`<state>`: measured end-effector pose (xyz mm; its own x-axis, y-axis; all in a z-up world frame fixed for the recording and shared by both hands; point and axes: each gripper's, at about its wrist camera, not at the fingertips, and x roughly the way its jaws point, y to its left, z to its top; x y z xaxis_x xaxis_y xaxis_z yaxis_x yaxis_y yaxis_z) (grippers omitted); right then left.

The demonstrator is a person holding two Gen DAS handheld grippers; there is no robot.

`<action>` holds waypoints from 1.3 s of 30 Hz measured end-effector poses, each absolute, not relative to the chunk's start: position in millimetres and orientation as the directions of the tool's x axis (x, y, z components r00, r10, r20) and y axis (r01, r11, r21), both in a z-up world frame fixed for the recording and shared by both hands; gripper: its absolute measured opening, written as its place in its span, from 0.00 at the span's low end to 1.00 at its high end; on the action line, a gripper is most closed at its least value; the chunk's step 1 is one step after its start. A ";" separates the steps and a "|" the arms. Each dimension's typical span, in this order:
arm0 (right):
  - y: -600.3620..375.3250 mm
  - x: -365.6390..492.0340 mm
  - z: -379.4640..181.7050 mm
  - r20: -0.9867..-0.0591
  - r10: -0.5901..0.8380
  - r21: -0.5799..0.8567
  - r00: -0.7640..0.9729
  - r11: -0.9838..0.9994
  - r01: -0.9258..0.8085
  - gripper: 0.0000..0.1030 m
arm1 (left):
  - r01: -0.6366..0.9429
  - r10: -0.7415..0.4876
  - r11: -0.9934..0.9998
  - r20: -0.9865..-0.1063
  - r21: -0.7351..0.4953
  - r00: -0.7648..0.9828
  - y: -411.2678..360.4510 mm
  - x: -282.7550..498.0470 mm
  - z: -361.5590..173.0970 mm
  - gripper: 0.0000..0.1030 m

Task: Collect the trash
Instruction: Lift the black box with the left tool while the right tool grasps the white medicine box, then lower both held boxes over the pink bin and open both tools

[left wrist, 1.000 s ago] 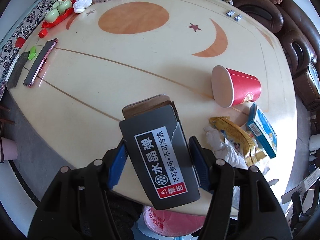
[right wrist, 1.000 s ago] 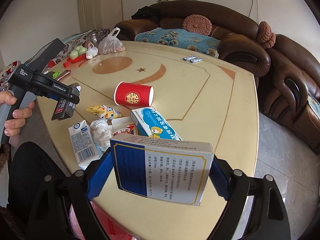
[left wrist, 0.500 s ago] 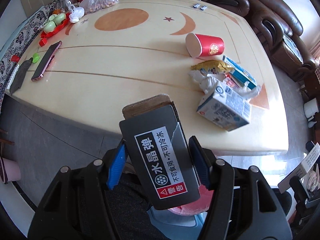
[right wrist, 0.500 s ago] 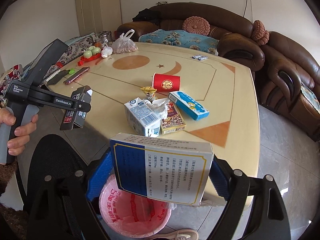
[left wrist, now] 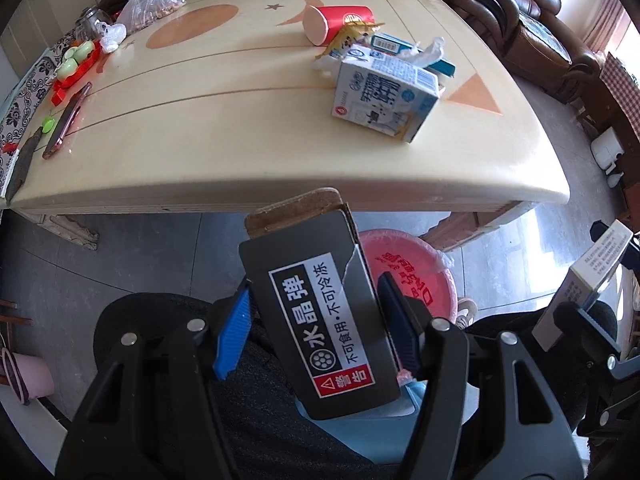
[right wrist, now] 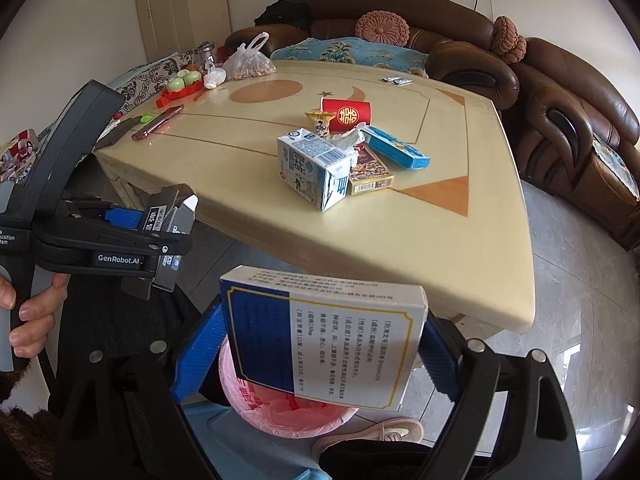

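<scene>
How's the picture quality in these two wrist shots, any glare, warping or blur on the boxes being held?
Left wrist view: fisheye bends the table edge into an arc; window glare at right washes out the floor; the black box label reads sharp. Right wrist view: same warping, dark corners; the blue-and-white box is shaded, its small print soft.
</scene>
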<state>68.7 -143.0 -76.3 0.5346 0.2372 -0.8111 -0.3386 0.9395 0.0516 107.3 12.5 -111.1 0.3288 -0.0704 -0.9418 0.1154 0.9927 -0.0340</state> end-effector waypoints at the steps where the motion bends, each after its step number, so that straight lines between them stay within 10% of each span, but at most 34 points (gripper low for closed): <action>1: -142.2 66.3 -79.6 -0.814 0.236 0.055 0.531 0.941 -0.335 0.82 | 0.125 -0.074 0.992 -0.943 -0.035 0.323 9.9 104.4 -114.4 0.59; 39: -162.9 101.8 -271.8 -0.944 0.163 0.122 0.285 0.980 -0.158 0.82 | 0.210 -0.123 0.970 -0.992 -0.124 -0.017 -27.8 126.7 -321.6 0.59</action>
